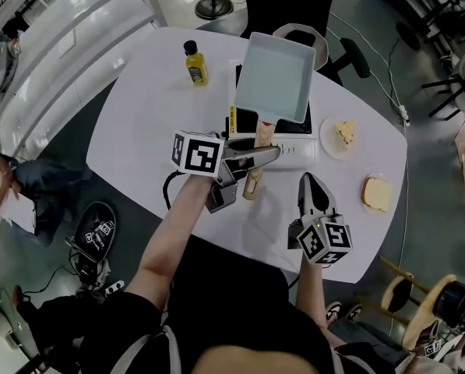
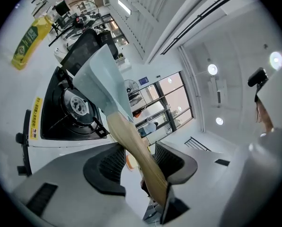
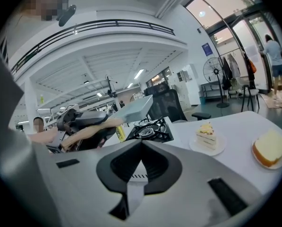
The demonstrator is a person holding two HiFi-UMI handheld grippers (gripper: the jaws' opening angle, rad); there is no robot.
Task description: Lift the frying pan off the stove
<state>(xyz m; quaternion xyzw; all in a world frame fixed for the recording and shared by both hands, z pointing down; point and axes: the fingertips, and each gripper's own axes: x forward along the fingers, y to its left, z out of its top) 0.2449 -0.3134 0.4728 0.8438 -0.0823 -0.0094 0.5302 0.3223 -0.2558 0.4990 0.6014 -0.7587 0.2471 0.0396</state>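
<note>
One gripper carries the load.

- Left gripper (image 2: 138, 157): fingers closed at a middling spread on the wooden handle (image 2: 131, 141) of the frying pan (image 2: 100, 79). The handle crosses the gap on a slant.
- Long axis: the handle runs forward and away from the fingers to the pan body, so all the weight hangs beyond the grip.
- Pan position: in the air over the stove (image 3: 152, 129) and tilted. The right gripper view shows its base clear of the burner grate.
- Right gripper (image 3: 141, 160): fingers together, nothing between them. It hovers over the tabletop (image 1: 154, 123) to the right of the handle, well apart from the pan.

Judgement: the lift looks largely made. The left side is nearer and already holds the pan. The far-hung pan may dip or roll about the handle, so the clamp must hold while it moves off the stove.
</note>
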